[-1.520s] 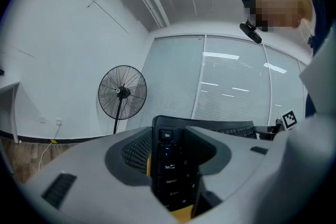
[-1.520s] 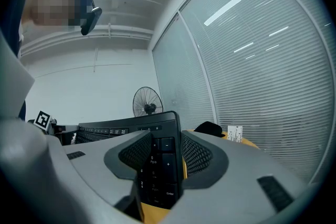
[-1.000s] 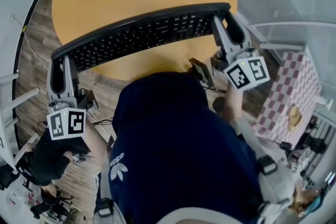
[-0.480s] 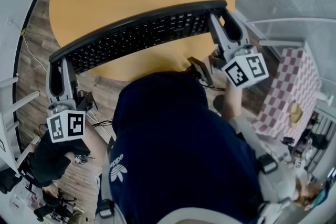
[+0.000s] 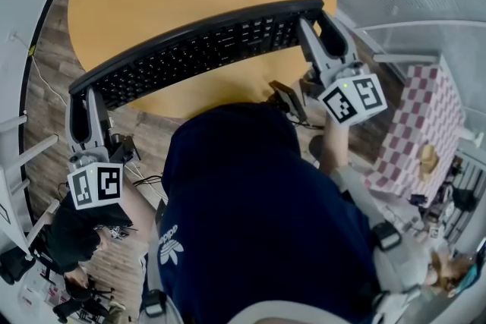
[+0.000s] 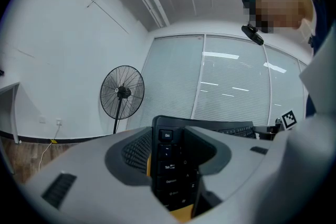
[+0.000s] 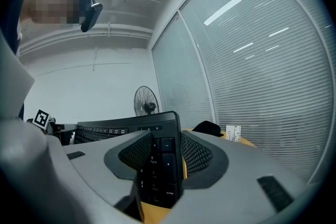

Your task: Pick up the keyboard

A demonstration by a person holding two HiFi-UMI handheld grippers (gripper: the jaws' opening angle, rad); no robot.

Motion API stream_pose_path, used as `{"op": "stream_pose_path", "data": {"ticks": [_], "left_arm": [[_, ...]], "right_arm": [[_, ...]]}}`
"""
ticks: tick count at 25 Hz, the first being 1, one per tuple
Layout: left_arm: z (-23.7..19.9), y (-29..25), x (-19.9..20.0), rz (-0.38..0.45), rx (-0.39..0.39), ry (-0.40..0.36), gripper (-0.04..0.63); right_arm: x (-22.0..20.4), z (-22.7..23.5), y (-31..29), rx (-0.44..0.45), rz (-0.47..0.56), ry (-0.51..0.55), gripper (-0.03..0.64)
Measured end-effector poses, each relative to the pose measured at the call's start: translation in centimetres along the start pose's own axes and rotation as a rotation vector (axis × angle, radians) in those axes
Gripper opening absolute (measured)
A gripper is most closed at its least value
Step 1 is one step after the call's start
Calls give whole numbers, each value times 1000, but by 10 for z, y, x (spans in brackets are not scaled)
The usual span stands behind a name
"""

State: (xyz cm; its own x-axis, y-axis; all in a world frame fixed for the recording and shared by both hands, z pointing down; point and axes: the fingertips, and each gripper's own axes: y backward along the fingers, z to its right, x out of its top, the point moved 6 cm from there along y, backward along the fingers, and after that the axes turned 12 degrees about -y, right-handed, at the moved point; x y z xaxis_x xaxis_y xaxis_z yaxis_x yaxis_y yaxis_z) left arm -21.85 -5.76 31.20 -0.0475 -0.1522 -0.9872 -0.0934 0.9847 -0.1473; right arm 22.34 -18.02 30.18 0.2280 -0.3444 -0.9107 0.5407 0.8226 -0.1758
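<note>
The right gripper [image 7: 164, 153] is seen clamped on the keyboard [image 7: 115, 131], and the grip looks firm: the number-pad end is pinched between the two grey jaws, with a dark ribbed pad pressed against each side. Plus and Enter keys can be read right in the gap. The rest of the black keyboard is stretched away to the left. A strip of yellow table [image 7: 157, 213] is glimpsed beneath the jaws. Farther back on that table, a black object [image 7: 206, 127] and a small white card [image 7: 233, 132] are spotted. A standing fan [image 7: 146, 101] is framed against the far wall, and slatted blinds [image 7: 262, 60] are spread across the right.
</note>
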Motion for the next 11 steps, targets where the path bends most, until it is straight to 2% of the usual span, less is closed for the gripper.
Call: {"op": "stream_pose_path", "data": {"ticks": [5,11], "left_arm": [[0,0,2,0,-3,1,178],[-3,2,2,1,13,0,178]], "right_arm": [[-2,2,3,-9,5,-15,167],[5,-5,-9,16,-17,36,167]]}}
